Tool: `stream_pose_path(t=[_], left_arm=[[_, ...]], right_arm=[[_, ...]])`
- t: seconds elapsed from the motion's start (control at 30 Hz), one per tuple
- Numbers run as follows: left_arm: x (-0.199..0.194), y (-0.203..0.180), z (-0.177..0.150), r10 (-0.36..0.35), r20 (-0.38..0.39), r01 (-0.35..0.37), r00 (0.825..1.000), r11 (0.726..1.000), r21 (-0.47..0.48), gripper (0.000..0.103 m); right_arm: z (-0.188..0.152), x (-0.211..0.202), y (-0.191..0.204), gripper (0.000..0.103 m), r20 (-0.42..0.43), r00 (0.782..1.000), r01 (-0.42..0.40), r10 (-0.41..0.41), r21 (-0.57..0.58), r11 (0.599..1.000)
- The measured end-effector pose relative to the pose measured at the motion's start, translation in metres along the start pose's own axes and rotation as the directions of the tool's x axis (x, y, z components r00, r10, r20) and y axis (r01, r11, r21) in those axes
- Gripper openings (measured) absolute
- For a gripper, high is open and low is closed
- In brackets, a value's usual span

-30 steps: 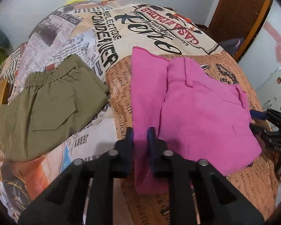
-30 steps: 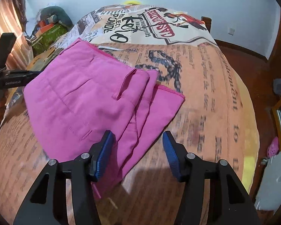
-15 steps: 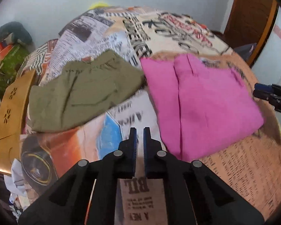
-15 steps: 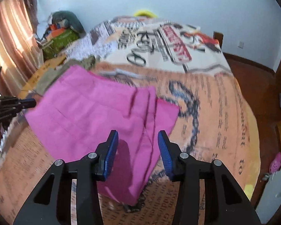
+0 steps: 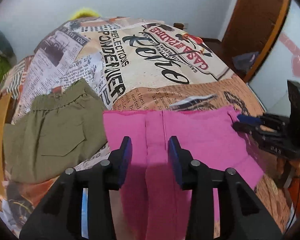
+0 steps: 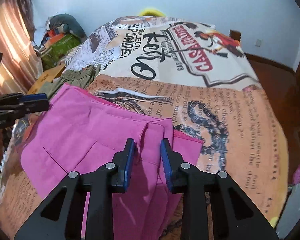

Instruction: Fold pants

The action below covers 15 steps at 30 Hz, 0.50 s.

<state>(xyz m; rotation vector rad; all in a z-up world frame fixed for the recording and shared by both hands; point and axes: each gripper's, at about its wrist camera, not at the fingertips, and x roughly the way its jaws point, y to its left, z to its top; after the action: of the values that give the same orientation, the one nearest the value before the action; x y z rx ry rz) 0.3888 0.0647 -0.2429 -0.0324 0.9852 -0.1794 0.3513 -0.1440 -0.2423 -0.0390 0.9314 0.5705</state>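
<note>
**Pink pants about halfway folded, olive pair looks done**

So here's where things stand. The pink pants (image 5: 190,132) are lying on the newspaper-print bedspread (image 5: 150,64), near the front edge of the bed. They're already doubled up into a fairly compact slab, with layered edges showing at the right-hand corner in the right wrist view. I'd say at least one fold is in and there's probably another to go, since the near end trails down toward the grippers and the layers on the right don't line up neatly.

The left gripper (image 5: 150,154) is hovering over the near part of the pink fabric with its jaws opening. Cloth sits in the gap as seen from above, but the pads aren't pinching it. The right gripper (image 6: 147,156) is over the right-hand corner, right by a belt loop (image 6: 143,132), and its jaws are closing. The fabric is between them but not gripped yet as far as I can see.

Off to the left, touching the pink pair's edge, is an olive pair of pants (image 5: 50,128), folded flat. That one looks finished to me.

My guess: both grippers need a hold on the near end for the final fold.
</note>
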Motion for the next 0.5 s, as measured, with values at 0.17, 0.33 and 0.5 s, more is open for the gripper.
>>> stream_pose_path(t=[0.17, 0.33, 0.5], left_arm=[[0.013, -0.004, 0.002, -0.028, -0.005, 0.028, 1.0, 1.0, 0.003, 0.039], [0.018, -0.008, 0.002, -0.022, -0.012, 0.022, 1.0, 1.0, 0.019, 0.021], [0.008, -0.015, 0.007, -0.001, 0.035, 0.0, 0.999, 0.999, 0.037, 0.019]], right_arm=[[0.0, 0.007, -0.003, 0.02, -0.014, 1.0, -0.025, 0.025, 0.002, 1.0], [-0.001, 0.002, -0.002, 0.01, 0.024, 1.0, -0.018, 0.019, -0.012, 1.0], [0.0, -0.015, 0.01, 0.008, 0.104, 0.994, 0.044, -0.034, -0.092, 0.995]])
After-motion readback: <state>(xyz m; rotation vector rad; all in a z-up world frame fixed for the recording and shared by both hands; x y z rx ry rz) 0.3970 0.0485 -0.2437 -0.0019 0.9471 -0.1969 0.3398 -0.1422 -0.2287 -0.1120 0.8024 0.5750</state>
